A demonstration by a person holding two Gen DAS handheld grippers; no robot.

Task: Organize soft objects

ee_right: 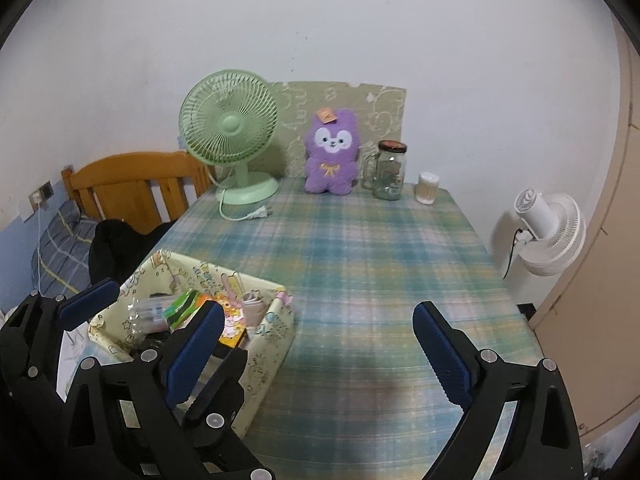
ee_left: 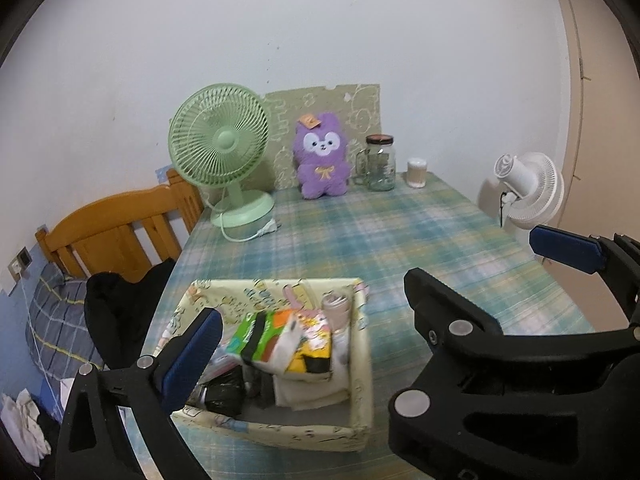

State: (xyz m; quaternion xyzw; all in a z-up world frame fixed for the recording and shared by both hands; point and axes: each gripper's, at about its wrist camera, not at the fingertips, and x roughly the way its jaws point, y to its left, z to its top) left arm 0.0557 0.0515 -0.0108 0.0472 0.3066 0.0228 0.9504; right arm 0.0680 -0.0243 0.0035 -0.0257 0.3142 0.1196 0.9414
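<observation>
- A bench (ee_right: 360, 248) covered with a blue-green plaid cloth is seen from above by both wrist cameras.
- A purple plush toy (ee_right: 331, 158) is propped upright at the far edge of the bench, against a patterned board at the wall.
- A green desk fan (ee_right: 230, 136) stands to its left; a lidded glass jar (ee_right: 389, 171) and a small white container (ee_right: 427, 188) stand to its right.
- A cream fabric box (ee_left: 360, 364) sits on the near left part of the bench, filled with colourful packets and folded cloth.
- The left gripper (ee_left: 312, 344) is held above the box, jaws apart and empty.
- The right gripper (ee_right: 320, 352) is held above bare cloth just right of the box, jaws apart and empty.
- A white fan (ee_right: 550, 230) is seen beyond the right edge of the bench, and a wooden bed frame (ee_right: 132, 184) beyond the left edge.
</observation>
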